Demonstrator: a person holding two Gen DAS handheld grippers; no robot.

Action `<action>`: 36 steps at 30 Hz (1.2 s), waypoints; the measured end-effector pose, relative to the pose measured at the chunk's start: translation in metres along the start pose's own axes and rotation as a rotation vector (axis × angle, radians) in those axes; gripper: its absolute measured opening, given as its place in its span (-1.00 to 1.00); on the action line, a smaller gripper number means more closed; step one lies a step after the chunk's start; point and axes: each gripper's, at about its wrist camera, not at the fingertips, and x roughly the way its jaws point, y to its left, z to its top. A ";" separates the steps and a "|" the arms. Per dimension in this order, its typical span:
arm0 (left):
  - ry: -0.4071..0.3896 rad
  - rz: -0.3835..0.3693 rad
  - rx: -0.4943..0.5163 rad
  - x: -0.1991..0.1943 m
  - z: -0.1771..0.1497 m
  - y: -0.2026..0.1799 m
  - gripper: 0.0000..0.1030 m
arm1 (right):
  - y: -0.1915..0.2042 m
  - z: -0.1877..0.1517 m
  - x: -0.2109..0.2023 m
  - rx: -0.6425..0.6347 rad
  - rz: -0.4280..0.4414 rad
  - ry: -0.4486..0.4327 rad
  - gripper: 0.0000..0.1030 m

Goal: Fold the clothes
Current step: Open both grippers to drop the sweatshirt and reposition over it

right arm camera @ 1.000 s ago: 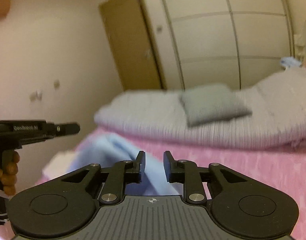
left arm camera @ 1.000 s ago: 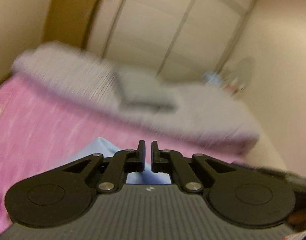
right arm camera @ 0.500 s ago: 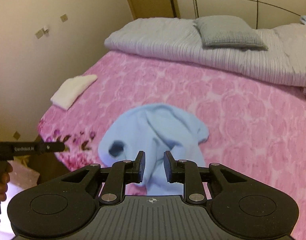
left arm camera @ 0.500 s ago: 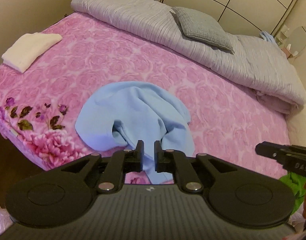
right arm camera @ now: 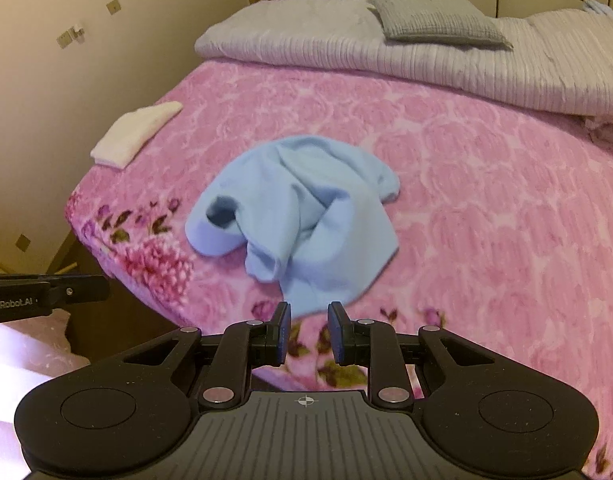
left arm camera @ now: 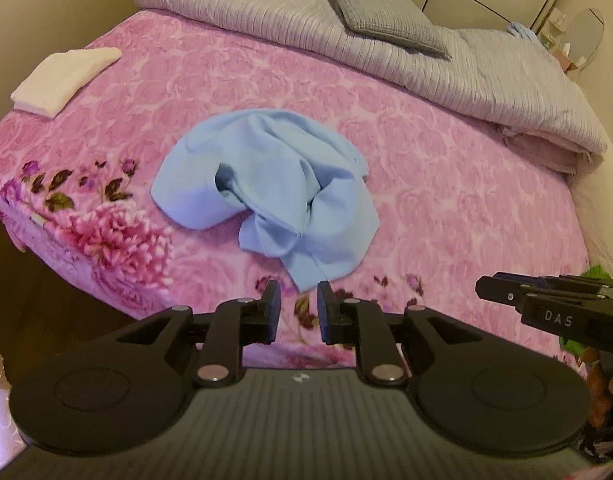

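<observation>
A light blue garment (left arm camera: pixel 266 188) lies crumpled in a heap on the pink flowered bedspread (left arm camera: pixel 446 184), near the bed's front edge. The same garment (right arm camera: pixel 298 216) shows in the right wrist view. My left gripper (left arm camera: pixel 298 292) hovers just short of the garment's near corner, open with nothing between its fingers. My right gripper (right arm camera: pixel 308 314) also hangs open and empty just before that near corner. In the left wrist view the right gripper's black body (left arm camera: pixel 546 304) appears at the right edge. The left gripper's body (right arm camera: pixel 46 296) shows at the left edge of the right wrist view.
A folded white cloth (left arm camera: pixel 62 78) lies at the bed's far left corner. A rolled grey quilt (left arm camera: pixel 486 76) with a grey pillow (left arm camera: pixel 386 20) on it runs along the back. A beige wall (right arm camera: pixel 86 60) stands close on the left; wardrobe doors behind.
Both cameras tilted down from the wardrobe to the bed. Both grippers pulled back from the blue garment, and their fingers spread wider apart.
</observation>
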 end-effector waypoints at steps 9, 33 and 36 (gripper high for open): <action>0.009 0.031 0.007 -0.014 -0.028 -0.001 -0.65 | 0.010 -0.033 -0.007 -0.020 -0.017 0.022 -0.54; -0.010 -0.002 0.009 0.020 0.028 0.058 -0.63 | 0.047 0.018 0.038 -0.074 -0.080 -0.001 -0.53; -0.002 -0.017 0.032 0.033 0.051 0.075 -0.63 | 0.057 0.037 0.053 -0.056 -0.101 -0.005 -0.53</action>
